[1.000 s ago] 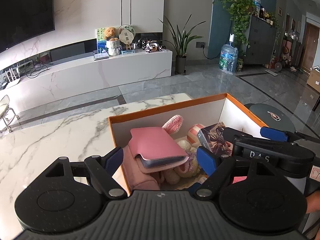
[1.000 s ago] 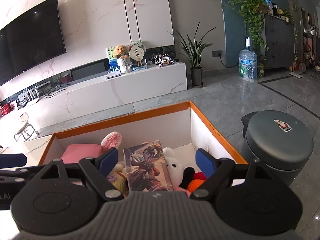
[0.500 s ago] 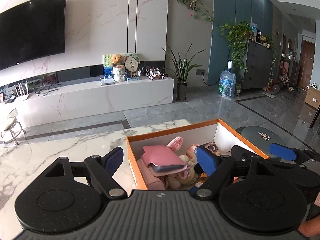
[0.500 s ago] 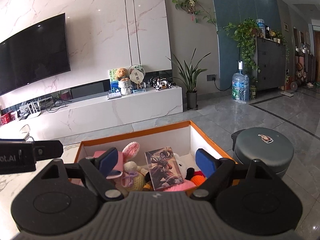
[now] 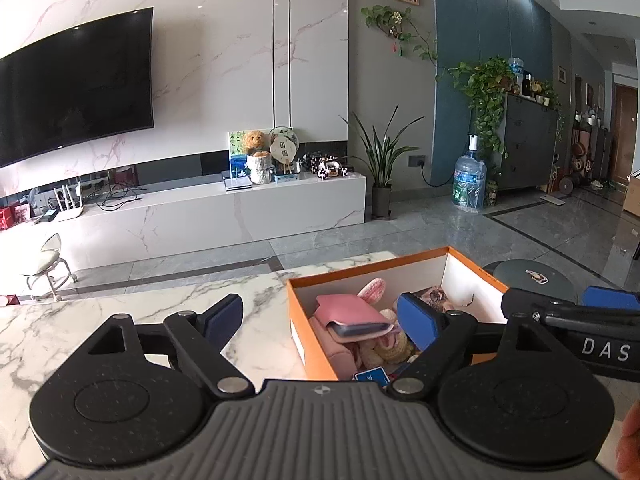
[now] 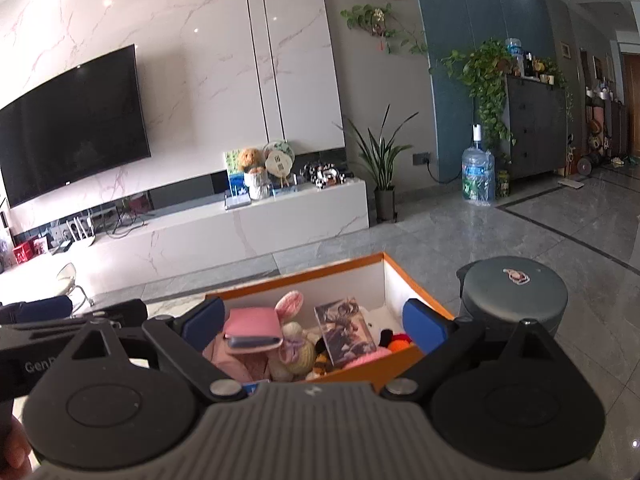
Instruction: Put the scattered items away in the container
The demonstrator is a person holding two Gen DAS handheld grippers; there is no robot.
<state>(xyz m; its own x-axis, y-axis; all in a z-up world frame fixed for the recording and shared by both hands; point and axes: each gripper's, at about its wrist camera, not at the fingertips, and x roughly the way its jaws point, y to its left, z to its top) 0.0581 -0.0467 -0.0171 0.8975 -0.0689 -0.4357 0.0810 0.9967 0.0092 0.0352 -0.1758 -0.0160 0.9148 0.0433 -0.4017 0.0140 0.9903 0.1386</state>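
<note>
The box (image 5: 313,344), orange outside and white inside, stands open on the marble desk (image 5: 120,320), at its right end. A round grey bin (image 6: 516,296) stands on the floor just beside the box, past the desk edge.

Contents of the box:
- A pink wallet (image 6: 252,326) lies on top of the pile at the left side, over a pink pouch (image 5: 340,354).
- A knitted rabbit (image 6: 294,346) with a pink ear lies in the middle, just right of the wallet.
- A picture card (image 6: 348,330) leans tilted against the pile, right of the rabbit.
- A white plush (image 6: 376,320) sits behind the card, near the far right corner.
- A black, red and orange knitted toy (image 6: 394,340) lies at the right wall.
- A blue card (image 5: 372,376) shows at the near edge of the pile.

Left hand-held gripper (image 5: 322,320): held above the desk, near the left wall of the box. Its jaws stand wide and have just been opening. Nothing is between them.

Right hand-held gripper (image 6: 314,324): held above the near side of the box. Its jaws stand wide and have just been opening. Nothing is gripped; the box contents lie below and beyond the pads.

The two hand-held grippers are side by side, each showing at the edge of the other's view. A finger (image 5: 630,440) of the person shows at the lower right edge of the left wrist view.
</note>
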